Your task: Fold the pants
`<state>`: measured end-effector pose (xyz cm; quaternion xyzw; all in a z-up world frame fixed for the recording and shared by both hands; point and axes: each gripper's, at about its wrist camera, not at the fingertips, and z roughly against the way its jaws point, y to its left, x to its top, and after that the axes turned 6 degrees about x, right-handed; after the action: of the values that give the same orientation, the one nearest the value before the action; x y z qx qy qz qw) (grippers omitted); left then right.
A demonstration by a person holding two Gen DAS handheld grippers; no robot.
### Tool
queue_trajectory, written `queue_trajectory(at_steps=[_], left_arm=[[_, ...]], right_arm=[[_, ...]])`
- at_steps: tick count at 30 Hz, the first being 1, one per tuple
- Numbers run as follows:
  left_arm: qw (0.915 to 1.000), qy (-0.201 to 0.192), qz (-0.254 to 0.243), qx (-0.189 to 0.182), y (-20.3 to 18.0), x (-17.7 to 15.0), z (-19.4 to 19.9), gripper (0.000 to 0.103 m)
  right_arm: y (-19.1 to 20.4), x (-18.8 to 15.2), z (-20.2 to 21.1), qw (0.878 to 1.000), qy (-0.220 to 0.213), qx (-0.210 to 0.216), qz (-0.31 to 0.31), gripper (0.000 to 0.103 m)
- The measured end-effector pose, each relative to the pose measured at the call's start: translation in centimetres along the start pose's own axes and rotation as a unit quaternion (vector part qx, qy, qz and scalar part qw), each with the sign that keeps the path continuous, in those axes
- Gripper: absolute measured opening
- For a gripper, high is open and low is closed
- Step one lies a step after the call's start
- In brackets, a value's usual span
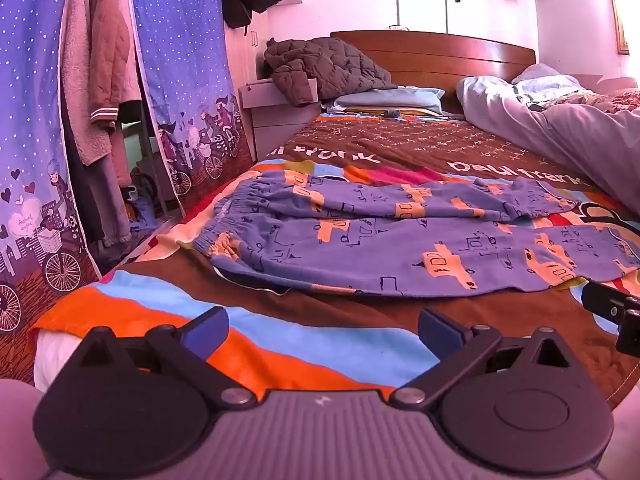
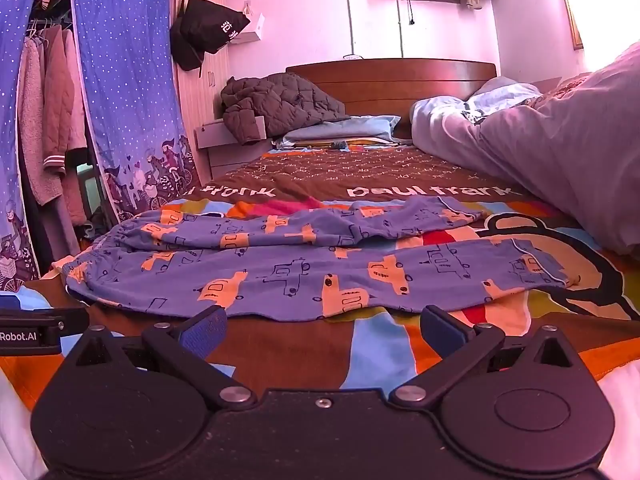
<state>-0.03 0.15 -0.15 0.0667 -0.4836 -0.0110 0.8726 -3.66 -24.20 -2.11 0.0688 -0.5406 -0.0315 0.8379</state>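
- the blue pants (image 2: 312, 268) with orange cars lie flat across the bed's bedspread (image 2: 288, 360), waistband left, legs right.
- right wrist view shows both cuffs; left wrist view cuts the near one off.
- left hand-held gripper (image 1: 323, 330) and right hand-held gripper (image 2: 323, 330) are spread wide, holding nothing, short of the near edge.

1. A bed with a curved wooden headboard (image 2: 390, 76) stands against a pale wall (image 2: 304, 8).
2. A brown patterned bedspread (image 2: 360, 172) covers it; a grey duvet (image 2: 560, 148) is bunched on the right.
3. A quilted jacket (image 2: 276, 104) lies by the pillow (image 2: 340, 128).
4. Blue star-dotted curtains (image 2: 124, 80) flank hanging clothes (image 2: 48, 100) at left.
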Motion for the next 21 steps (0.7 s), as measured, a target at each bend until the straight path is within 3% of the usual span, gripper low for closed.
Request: queue_trajectory(at_steps=[21], left_arm=[[1.0,-0.001,0.0,0.006,0.13,0.11,0.02,0.103]], right_arm=[[0.01,-0.23,-0.18,1.0,0.005,0.0,0.001,0.102]])
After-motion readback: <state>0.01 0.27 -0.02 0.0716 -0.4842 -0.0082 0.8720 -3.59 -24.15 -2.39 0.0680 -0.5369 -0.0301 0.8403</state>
